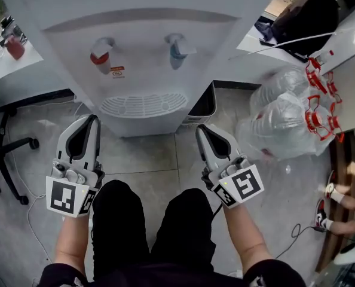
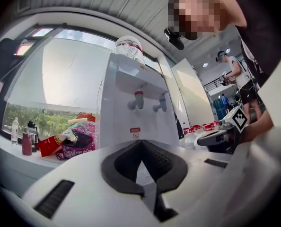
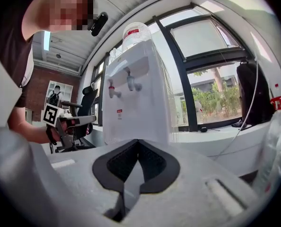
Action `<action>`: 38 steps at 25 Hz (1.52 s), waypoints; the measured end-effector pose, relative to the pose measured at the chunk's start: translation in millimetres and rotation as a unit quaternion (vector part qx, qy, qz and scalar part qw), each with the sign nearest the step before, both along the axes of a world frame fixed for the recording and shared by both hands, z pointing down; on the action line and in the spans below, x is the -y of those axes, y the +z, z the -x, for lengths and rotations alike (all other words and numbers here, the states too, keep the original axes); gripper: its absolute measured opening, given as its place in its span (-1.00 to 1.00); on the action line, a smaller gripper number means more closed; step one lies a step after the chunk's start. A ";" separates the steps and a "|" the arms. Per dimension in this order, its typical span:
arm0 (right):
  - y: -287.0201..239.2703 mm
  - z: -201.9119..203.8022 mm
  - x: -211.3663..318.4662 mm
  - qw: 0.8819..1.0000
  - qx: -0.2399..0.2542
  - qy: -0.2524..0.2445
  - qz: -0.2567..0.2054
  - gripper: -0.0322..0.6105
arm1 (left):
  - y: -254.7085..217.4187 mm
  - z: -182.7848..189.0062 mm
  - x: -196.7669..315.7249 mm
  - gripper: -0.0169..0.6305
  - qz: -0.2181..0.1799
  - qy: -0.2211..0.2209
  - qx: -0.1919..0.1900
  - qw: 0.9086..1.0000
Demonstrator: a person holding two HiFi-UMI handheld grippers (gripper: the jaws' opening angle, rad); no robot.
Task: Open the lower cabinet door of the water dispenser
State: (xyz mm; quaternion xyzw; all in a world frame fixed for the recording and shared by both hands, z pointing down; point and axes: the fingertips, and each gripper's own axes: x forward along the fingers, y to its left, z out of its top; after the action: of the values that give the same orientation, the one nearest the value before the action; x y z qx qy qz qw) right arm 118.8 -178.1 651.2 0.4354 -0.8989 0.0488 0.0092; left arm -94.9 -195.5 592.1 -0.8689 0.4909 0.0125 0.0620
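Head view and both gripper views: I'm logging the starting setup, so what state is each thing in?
left hand-held gripper: shut, empty
right hand-held gripper: shut, empty
water dispenser: upright, bottle mounted on top
drip tray: nothing on it
clear jugs: lying on the floor
lower cabinet door: out of sight, state unknown

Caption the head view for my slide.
Left gripper and right gripper, both shut and empty, held before a white water dispenser.
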 end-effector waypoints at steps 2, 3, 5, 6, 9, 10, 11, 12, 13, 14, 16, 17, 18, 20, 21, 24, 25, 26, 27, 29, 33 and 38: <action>10.8 -2.7 1.4 1.000 -0.002 0.002 -0.008 -0.89 | 13.4 -2.8 -3.1 -0.93 -0.003 0.001 0.002 1.000; 16.2 -3.5 2.6 1.000 -0.004 0.002 -0.010 -0.89 | 20.2 -3.8 -5.0 -0.93 -0.003 0.001 0.005 1.000; 25.7 -2.7 4.8 1.000 -0.005 0.001 -0.013 -0.89 | 32.1 -2.4 -8.6 -0.93 -0.001 -0.002 0.012 1.000; 29.1 -1.6 5.9 1.000 -0.001 0.000 -0.012 -0.89 | 35.8 -0.6 -10.0 -0.93 0.001 -0.004 0.014 1.000; 35.6 0.7 8.3 1.000 0.009 -0.005 -0.003 -0.89 | 37.1 1.8 -13.7 -0.93 0.001 -0.008 0.022 1.000; 37.2 1.3 8.7 1.000 0.004 -0.006 -0.004 -0.89 | 36.0 2.2 -15.1 -0.93 0.000 -0.008 0.024 1.000; 38.4 1.4 9.2 1.000 -0.005 -0.005 -0.008 -0.89 | 35.1 2.8 -16.0 -0.93 -0.002 -0.008 0.025 1.000; 39.0 1.2 9.8 1.000 -0.018 -0.002 -0.015 -0.89 | 34.9 3.3 -16.4 -0.93 -0.003 -0.008 0.024 1.000; 39.5 1.0 10.2 0.999 -0.032 0.002 -0.023 -0.89 | 35.9 3.9 -16.7 -0.93 -0.003 -0.008 0.023 1.000; 40.6 1.2 10.5 0.999 -0.042 0.003 -0.028 -0.89 | 37.7 4.6 -17.2 -0.93 -0.003 -0.008 0.022 1.000; 45.2 2.0 11.2 0.998 -0.051 0.000 -0.024 -0.88 | 42.0 4.7 -18.7 -0.93 0.000 -0.009 0.021 1.000; 47.8 1.8 11.7 0.998 -0.052 -0.002 -0.018 -0.87 | 43.4 3.7 -19.5 -0.93 0.001 -0.008 0.019 1.000; 50.1 1.2 12.2 0.999 -0.052 -0.002 -0.013 -0.87 | 44.2 2.3 -20.4 -0.93 0.002 -0.006 0.018 1.000; 54.6 0.4 13.9 0.999 -0.050 0.000 -0.002 -0.85 | 44.2 1.2 -22.2 -0.93 0.002 -0.002 0.015 1.000; 57.0 0.5 15.2 0.999 -0.048 0.002 0.003 -0.84 | 43.4 1.9 -22.9 -0.93 -0.001 -0.001 0.014 1.000; 63.3 1.3 19.3 0.999 -0.046 0.007 0.012 -0.80 | 40.6 4.9 -24.4 -0.93 -0.013 -0.001 0.010 1.000; 64.4 1.8 20.9 0.999 -0.048 0.008 0.011 -0.78 | 40.7 5.7 -24.8 -0.93 -0.015 -0.001 0.008 1.000; 65.4 2.5 23.0 0.999 -0.051 0.009 0.009 -0.77 | 41.2 6.6 -25.3 -0.93 -0.014 -0.001 0.005 1.000; 66.6 3.3 25.1 0.998 -0.054 0.010 0.007 -0.74 | 41.6 7.7 -25.9 -0.93 -0.014 -0.003 0.003 1.000; 70.0 3.8 28.1 0.998 -0.055 0.013 0.008 -0.70 | 40.6 9.3 -27.6 -0.93 -0.018 -0.004 0.005 1.000; 78.4 0.3 36.7 0.998 -0.055 0.024 0.014 -0.56 | 37.1 11.9 -32.5 -0.93 -0.026 -0.008 0.007 1.000; 91.8 -3.1 50.5 0.998 -0.050 0.029 0.027 -0.28 | 36.5 17.3 -35.7 -0.93 -0.029 -0.020 0.006 0.999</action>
State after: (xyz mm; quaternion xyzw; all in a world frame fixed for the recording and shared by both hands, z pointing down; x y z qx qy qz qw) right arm 121.9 -228.6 743.0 0.4624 -0.8828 0.0515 0.0645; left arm -112.2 -159.8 628.7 -0.8570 0.5069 0.0203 0.0903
